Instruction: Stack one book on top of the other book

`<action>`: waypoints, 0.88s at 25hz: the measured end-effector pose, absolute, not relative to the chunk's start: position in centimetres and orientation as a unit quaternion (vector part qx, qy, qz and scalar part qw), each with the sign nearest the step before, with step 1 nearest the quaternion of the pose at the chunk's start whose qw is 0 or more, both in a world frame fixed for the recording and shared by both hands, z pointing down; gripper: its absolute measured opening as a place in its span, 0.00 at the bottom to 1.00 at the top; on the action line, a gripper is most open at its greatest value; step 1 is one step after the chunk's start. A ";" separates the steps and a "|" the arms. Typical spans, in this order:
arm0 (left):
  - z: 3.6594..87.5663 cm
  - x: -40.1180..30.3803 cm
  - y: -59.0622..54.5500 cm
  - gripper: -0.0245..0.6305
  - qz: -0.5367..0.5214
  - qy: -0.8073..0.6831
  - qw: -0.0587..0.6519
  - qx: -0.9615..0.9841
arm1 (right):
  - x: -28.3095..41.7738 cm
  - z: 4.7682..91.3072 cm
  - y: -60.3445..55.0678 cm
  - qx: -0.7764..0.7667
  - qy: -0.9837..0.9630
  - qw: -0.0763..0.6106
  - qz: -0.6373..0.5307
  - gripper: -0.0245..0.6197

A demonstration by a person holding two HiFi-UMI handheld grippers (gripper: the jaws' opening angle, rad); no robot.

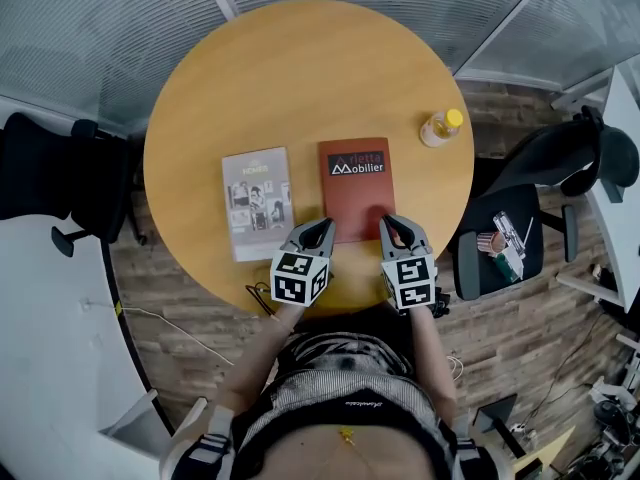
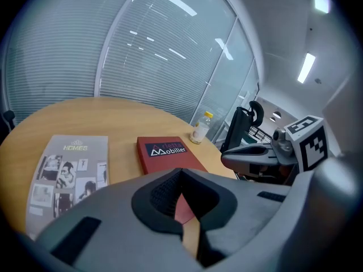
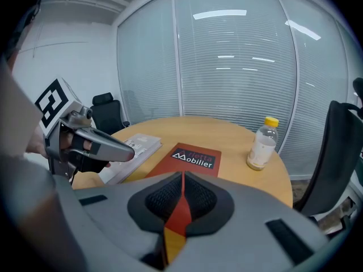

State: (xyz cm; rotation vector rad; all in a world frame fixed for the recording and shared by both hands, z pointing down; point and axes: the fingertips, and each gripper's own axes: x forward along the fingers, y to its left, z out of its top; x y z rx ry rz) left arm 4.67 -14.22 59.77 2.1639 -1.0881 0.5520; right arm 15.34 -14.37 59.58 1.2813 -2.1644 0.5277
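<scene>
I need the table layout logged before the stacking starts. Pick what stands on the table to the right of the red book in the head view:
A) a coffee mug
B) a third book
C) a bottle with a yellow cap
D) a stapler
C: a bottle with a yellow cap stands on the table to the right of the red book, apart from it.

On round table (image 1: 300,78): grey book (image 1: 257,203) left of red book (image 1: 357,188), both flat; bottle (image 1: 441,127) near right edge
</scene>
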 end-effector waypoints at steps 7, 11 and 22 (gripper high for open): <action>62.1 4.4 -14.7 0.07 0.219 -0.422 0.361 0.802 | 15.6 61.7 -14.9 0.472 -0.799 0.301 0.218 0.08; 63.5 3.9 -15.0 0.07 0.218 -0.428 0.392 0.785 | 16.3 63.3 -15.0 0.470 -0.794 0.310 0.232 0.09; 65.8 3.6 -15.5 0.29 0.217 -0.415 0.440 0.766 | 17.4 66.1 -15.4 0.465 -0.774 0.294 0.313 0.28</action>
